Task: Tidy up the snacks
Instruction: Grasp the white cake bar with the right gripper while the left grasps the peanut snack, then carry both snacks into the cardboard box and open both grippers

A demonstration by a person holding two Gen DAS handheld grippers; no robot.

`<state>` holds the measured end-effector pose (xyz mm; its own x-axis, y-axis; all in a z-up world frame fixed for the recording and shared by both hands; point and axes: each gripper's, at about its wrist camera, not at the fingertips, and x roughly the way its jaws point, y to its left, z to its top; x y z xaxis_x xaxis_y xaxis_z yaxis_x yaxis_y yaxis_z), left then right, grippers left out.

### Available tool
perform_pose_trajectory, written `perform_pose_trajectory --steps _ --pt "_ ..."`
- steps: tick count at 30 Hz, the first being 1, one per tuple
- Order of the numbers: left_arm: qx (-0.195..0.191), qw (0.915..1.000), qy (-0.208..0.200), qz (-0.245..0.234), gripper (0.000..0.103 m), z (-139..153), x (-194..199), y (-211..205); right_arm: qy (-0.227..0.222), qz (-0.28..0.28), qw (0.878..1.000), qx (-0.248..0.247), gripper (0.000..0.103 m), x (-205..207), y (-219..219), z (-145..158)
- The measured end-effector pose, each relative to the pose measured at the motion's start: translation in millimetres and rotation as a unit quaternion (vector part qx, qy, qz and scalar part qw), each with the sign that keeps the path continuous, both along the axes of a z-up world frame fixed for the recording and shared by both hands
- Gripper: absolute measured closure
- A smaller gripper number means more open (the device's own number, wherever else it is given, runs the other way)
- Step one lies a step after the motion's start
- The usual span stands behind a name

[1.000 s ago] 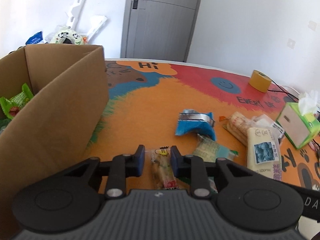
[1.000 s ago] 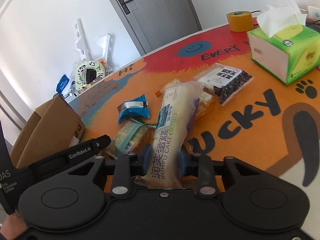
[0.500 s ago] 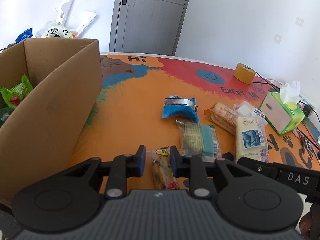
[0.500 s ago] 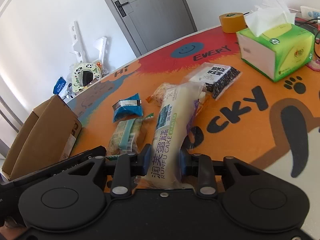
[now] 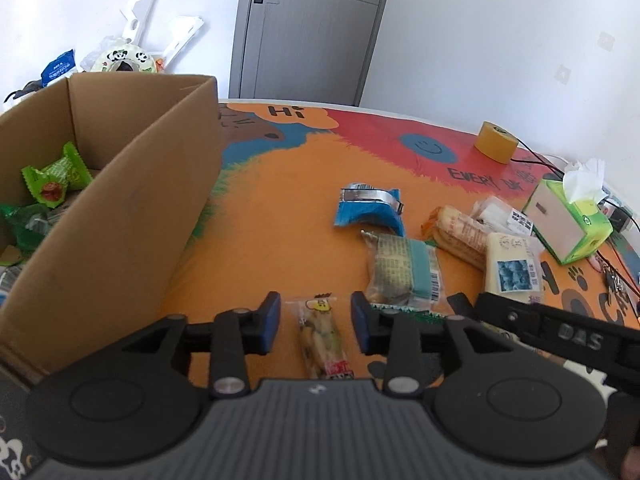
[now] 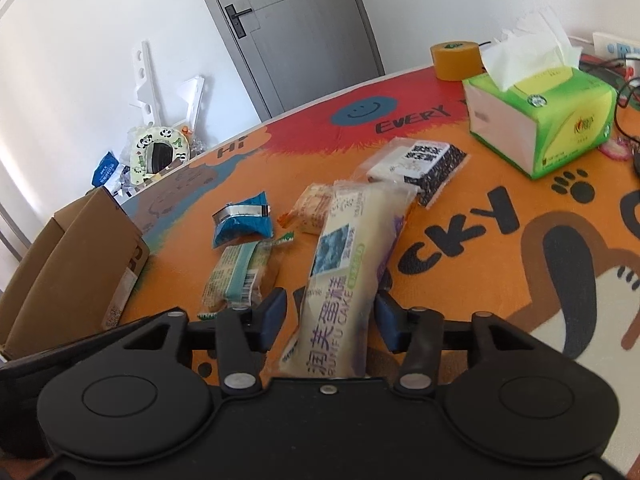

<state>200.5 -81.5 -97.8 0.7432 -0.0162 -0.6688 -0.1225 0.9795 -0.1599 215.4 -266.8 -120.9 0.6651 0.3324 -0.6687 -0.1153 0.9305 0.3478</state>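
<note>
My left gripper (image 5: pixel 316 318) hovers over the orange mat just right of the cardboard box (image 5: pixel 120 208). Its jaws are opening, and a small clear packet of brown sticks (image 5: pixel 322 340) lies between them with a gap on each side. Green-wrapped snacks (image 5: pixel 56 176) lie inside the box. My right gripper (image 6: pixel 330 314) is also opening around the near end of a long cream cake packet (image 6: pixel 344 248); its pads stand beside the wrapper without squeezing it. On the mat lie a blue packet (image 6: pixel 242 224), a green-banded packet (image 6: pixel 240 276), an orange cracker packet (image 6: pixel 316 210) and a black-and-white packet (image 6: pixel 424 164).
A green tissue box (image 6: pixel 540 120) and a yellow tape roll (image 6: pixel 456 60) stand at the far right of the mat (image 6: pixel 480 264), with cables behind them. The right gripper's body (image 5: pixel 560 332) reaches in beside my left gripper. Clutter sits on the floor by a grey door.
Both pairs of jaws have spread apart: the left let go of the small stick packet, the right eased off the cake packet. The left view has pulled back a little.
</note>
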Motion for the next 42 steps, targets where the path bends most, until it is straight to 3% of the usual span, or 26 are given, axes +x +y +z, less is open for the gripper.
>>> perform_pose_trajectory --steps 5,7,10,13,15,17,22,42 --pt "0.014 0.9998 0.001 -0.011 0.058 0.2 -8.0 -8.1 -0.008 0.002 1.000 -0.010 0.053 3.4 7.2 -3.6" --pt "0.018 0.9998 0.007 -0.009 0.058 -2.5 -9.5 -10.0 -0.006 0.000 1.000 -0.016 0.069 2.2 8.0 -3.2" --pt "0.019 0.9997 0.010 -0.010 0.060 -7.1 -11.5 -12.4 0.000 0.010 1.000 -0.010 0.072 -2.4 7.8 -2.6" --pt "0.033 0.9993 0.001 -0.016 0.067 -9.9 -14.9 -17.2 -0.001 0.013 1.000 -0.004 0.074 -11.2 4.5 -2.5" --pt "0.039 0.9991 -0.002 -0.017 0.085 -10.7 -15.1 -17.8 0.000 0.013 1.000 0.006 0.074 -17.0 0.5 -2.5" --pt "0.024 0.9995 -0.004 -0.021 0.086 -10.2 -15.4 -15.0 -0.004 0.013 1.000 0.012 0.075 -21.3 -2.1 -1.5" --pt "0.029 0.9990 -0.026 -0.021 0.086 -0.6 -22.0 -16.1 -0.018 0.013 0.999 0.030 0.076 -29.0 -6.7 7.6" --pt "0.024 0.9934 -0.112 -0.004 0.086 76.5 -45.4 16.8 -0.073 0.039 0.994 0.064 0.076 -37.5 19.1 57.4"
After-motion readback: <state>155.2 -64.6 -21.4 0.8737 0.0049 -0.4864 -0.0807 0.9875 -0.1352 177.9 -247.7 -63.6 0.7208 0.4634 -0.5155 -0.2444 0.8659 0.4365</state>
